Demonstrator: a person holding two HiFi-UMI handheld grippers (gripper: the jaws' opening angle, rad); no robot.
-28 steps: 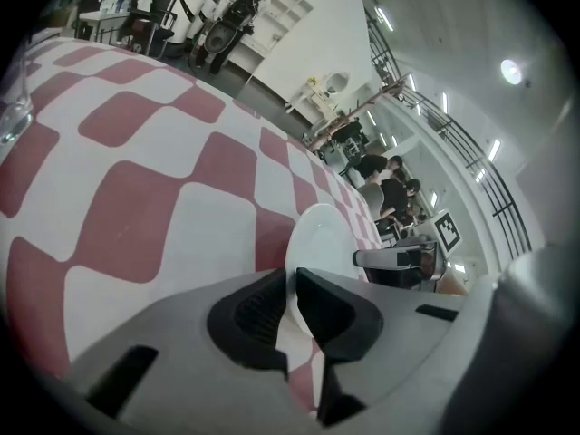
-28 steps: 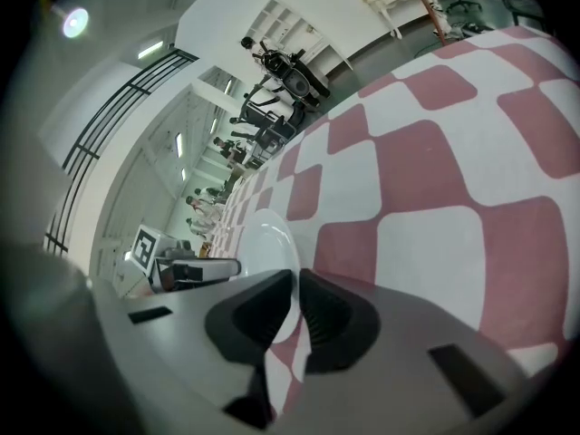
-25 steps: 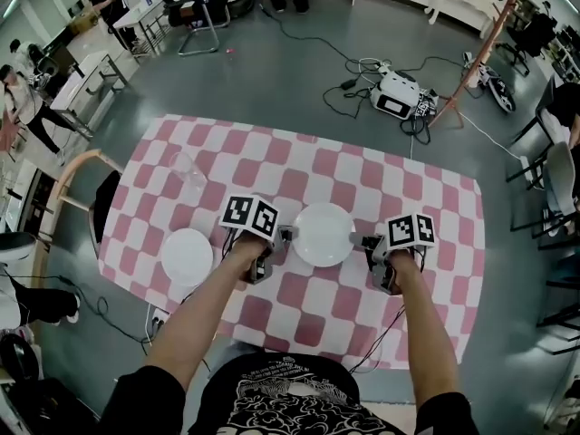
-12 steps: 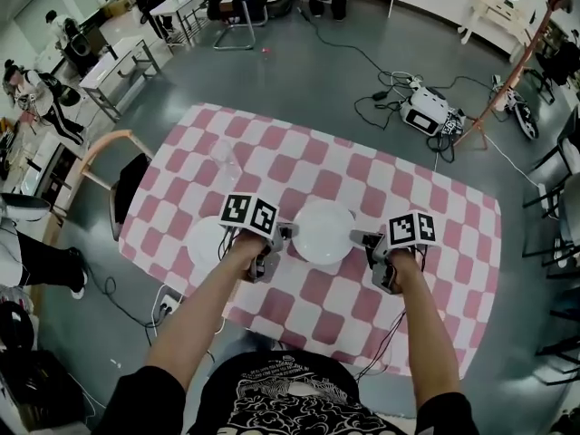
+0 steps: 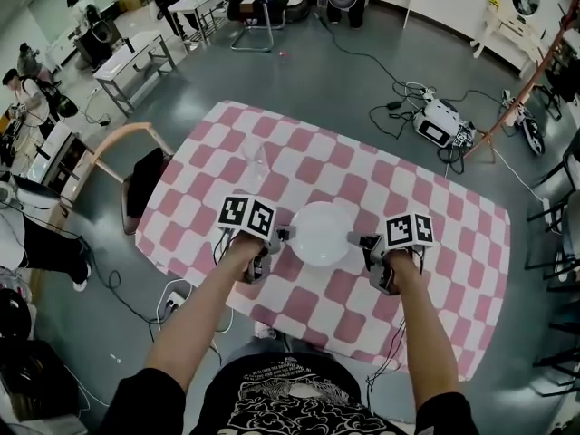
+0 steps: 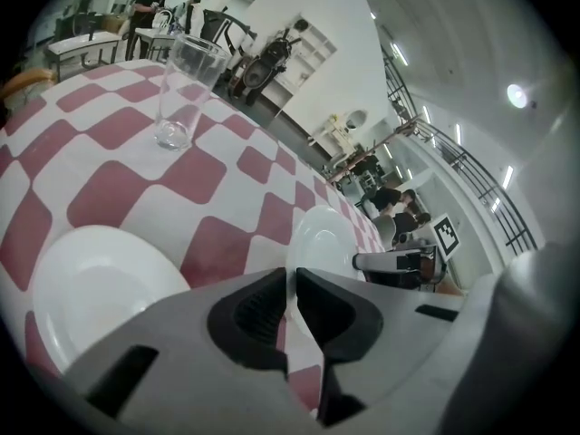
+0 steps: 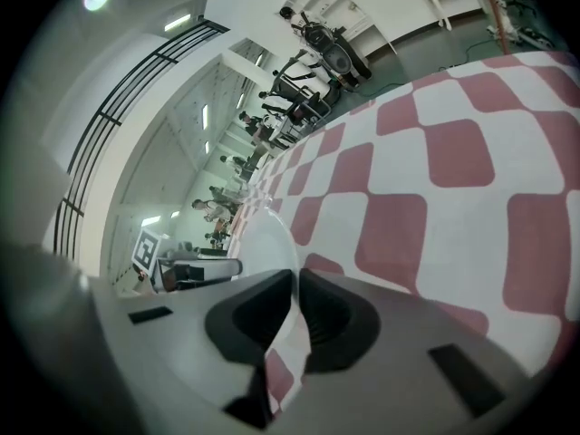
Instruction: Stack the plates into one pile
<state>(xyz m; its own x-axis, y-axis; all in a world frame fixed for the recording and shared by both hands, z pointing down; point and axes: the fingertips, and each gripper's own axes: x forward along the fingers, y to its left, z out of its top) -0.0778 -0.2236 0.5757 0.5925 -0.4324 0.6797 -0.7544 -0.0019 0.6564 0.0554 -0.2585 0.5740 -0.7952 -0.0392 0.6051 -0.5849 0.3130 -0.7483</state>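
Observation:
A white plate [image 5: 322,234] hangs just above the checked table [image 5: 435,216], gripped at opposite rims. My left gripper [image 5: 277,237] is shut on its left rim and my right gripper [image 5: 361,241] on its right rim. In the left gripper view the held plate [image 6: 323,241] stands edge-on between the jaws of the left gripper [image 6: 292,275], and a second white plate [image 6: 91,284] lies flat on the cloth at lower left. In the right gripper view the held plate [image 7: 263,241] runs from the right gripper [image 7: 296,277] towards the left gripper [image 7: 195,270]. In the head view my left hand and marker cube hide the second plate.
An empty clear glass [image 5: 256,163] [image 6: 186,89] stands upright on the table beyond the left gripper. A wooden chair [image 5: 136,175] sits at the table's left side. Cables and a power strip [image 5: 172,304] lie on the floor near the front edge.
Both grippers have carried the held plate to the left across the table, towards the second plate. That second plate, plain to see before, now lies under my left hand in the head view.

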